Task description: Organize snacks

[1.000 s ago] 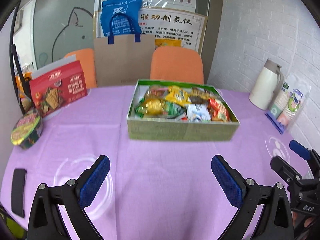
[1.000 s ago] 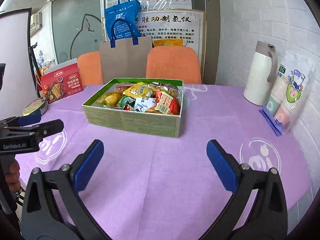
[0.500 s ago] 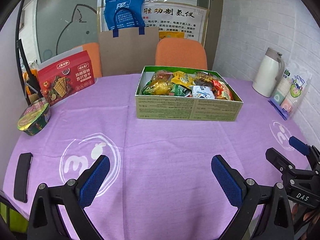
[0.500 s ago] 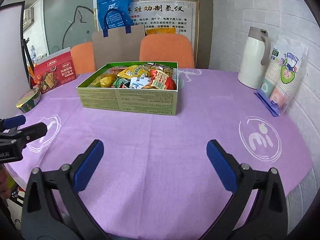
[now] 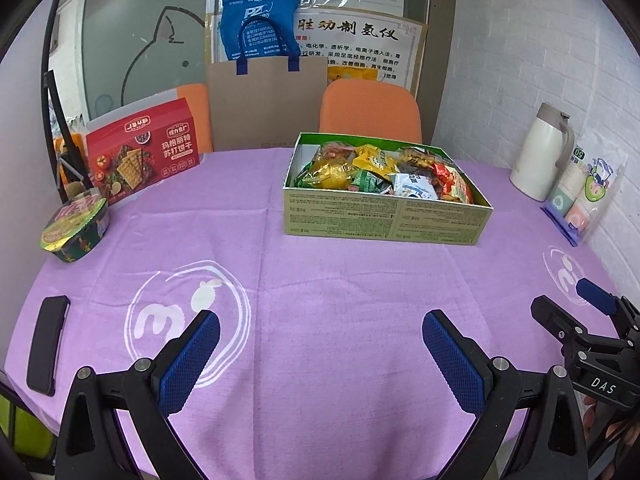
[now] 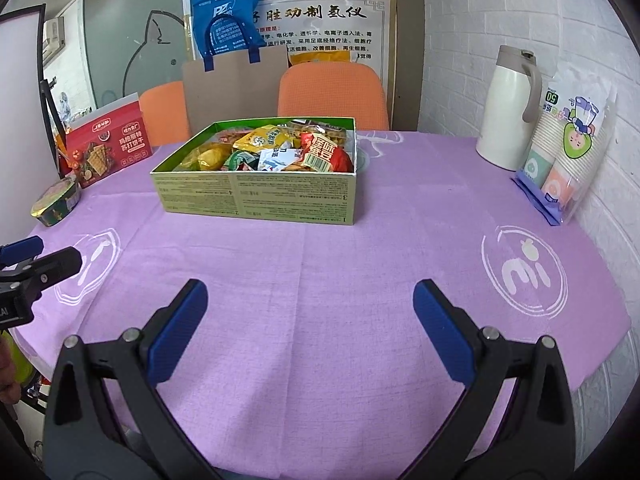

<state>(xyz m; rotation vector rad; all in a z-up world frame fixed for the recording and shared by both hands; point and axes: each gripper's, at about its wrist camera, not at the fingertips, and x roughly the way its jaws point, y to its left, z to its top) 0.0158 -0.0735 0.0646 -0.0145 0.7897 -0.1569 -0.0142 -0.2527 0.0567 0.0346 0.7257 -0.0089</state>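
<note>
— Both hand-held grippers? Left hand-held gripper (image 5: 320, 356) and right hand-held gripper (image 6: 310, 320) gape wide, empty, over the near purple bench (image 6: 320, 264).
— And the snacks (image 6: 280, 148)?
— Farther back, piled inside the green box (image 6: 256, 196), mid-bench.

A purple tablecloth (image 6: 320, 264) printed with white logos bears a green box (image 6: 256, 196) of multicoloured snack packets (image 6: 276, 148).
</note>
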